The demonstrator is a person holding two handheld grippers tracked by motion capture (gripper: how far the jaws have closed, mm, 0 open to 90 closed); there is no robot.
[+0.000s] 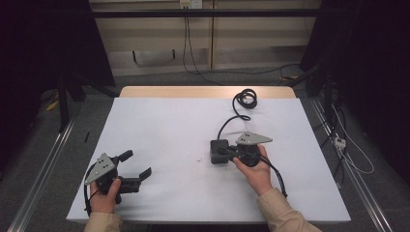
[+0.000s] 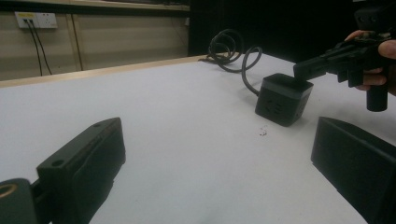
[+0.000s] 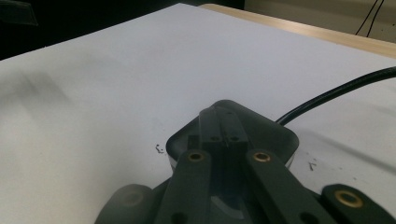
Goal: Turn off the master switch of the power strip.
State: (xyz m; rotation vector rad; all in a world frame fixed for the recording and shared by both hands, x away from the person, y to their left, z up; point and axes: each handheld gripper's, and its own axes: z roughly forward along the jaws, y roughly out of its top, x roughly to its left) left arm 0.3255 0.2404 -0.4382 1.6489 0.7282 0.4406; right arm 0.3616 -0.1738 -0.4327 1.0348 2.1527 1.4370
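Note:
A black cube-shaped power box (image 1: 216,158) sits on the white table (image 1: 169,125), right of the middle. Its black cable (image 1: 227,123) runs back to a coil (image 1: 245,99) near the far edge. My right gripper (image 1: 223,151) points left, its jaws shut and the tips resting over the top of the box (image 3: 275,135) with nothing between them (image 3: 219,119). My left gripper (image 1: 139,163) lies low at the front left and points right. Its jaws stand wide apart with only bare table between them (image 2: 217,140). The left gripper view looks at the box (image 2: 280,100) and the right gripper (image 2: 303,70) above it.
A few small dark specks (image 1: 198,159) lie on the table just left of the box. A strip of bare wood (image 1: 193,91) edges the table's far side. Loose cables (image 1: 348,150) run over the floor on the right, and dark frame posts (image 1: 63,96) stand at both sides.

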